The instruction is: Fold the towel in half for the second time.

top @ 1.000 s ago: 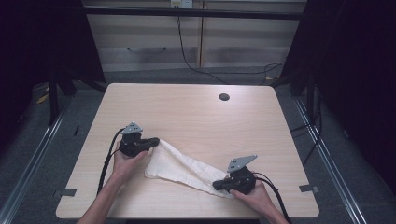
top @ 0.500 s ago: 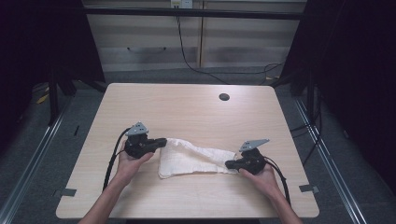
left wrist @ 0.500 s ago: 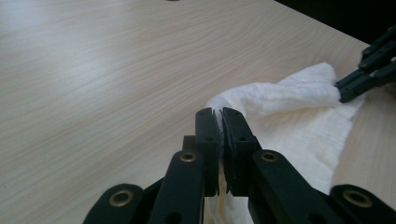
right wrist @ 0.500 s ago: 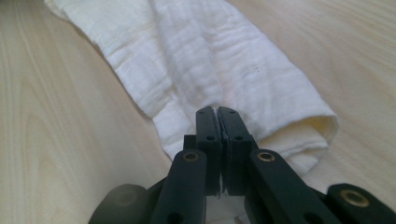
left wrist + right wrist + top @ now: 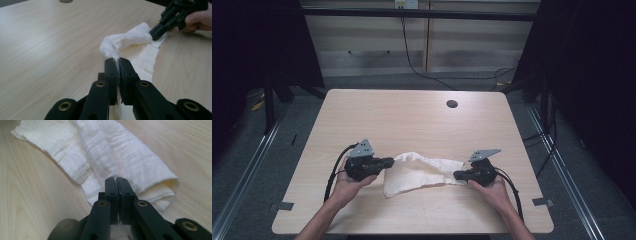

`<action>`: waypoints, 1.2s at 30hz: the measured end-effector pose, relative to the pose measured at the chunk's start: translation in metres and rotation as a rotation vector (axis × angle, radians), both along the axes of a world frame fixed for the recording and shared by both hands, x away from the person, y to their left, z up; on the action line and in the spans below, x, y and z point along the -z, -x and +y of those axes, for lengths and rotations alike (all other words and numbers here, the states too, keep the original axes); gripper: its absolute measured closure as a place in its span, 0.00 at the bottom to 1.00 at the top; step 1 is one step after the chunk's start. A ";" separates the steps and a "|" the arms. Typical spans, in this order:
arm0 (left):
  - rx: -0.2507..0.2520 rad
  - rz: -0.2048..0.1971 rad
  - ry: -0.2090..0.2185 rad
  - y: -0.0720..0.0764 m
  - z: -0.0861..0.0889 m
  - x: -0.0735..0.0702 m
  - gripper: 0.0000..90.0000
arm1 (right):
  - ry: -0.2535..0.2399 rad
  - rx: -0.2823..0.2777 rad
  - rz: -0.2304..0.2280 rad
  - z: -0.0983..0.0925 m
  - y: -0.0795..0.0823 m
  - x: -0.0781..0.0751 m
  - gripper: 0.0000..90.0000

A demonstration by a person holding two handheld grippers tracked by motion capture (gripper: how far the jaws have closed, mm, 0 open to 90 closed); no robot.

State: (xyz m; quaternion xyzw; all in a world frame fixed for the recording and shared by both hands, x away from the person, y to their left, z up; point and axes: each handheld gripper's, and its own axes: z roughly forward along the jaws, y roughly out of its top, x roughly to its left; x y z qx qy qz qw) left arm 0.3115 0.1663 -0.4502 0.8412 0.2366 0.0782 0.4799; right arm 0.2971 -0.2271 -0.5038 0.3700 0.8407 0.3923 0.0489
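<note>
The fingers of the left gripper [image 5: 388,161] and right gripper [image 5: 458,175] are closed tight on opposite ends of the crumpled white cotton cloth [image 5: 419,171]. It sags between them on the near part of the light wooden surface [image 5: 412,120], probably held so for spreading or folding.

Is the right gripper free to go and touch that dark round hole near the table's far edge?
Probably not yet: the right gripper is shut on the white cloth, though bare table lies before the hole.
</note>
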 end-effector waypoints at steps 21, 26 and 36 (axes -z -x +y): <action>0.185 0.036 -0.173 0.043 -0.019 0.034 0.95 | 0.008 0.020 -0.004 0.002 0.002 0.000 0.97; 0.215 0.073 -0.176 0.052 -0.013 0.047 0.95 | 0.008 0.022 -0.010 0.002 0.003 0.000 0.97; 0.191 0.020 -0.208 0.053 -0.009 0.047 0.95 | 0.079 0.047 -0.077 0.004 0.015 -0.009 0.98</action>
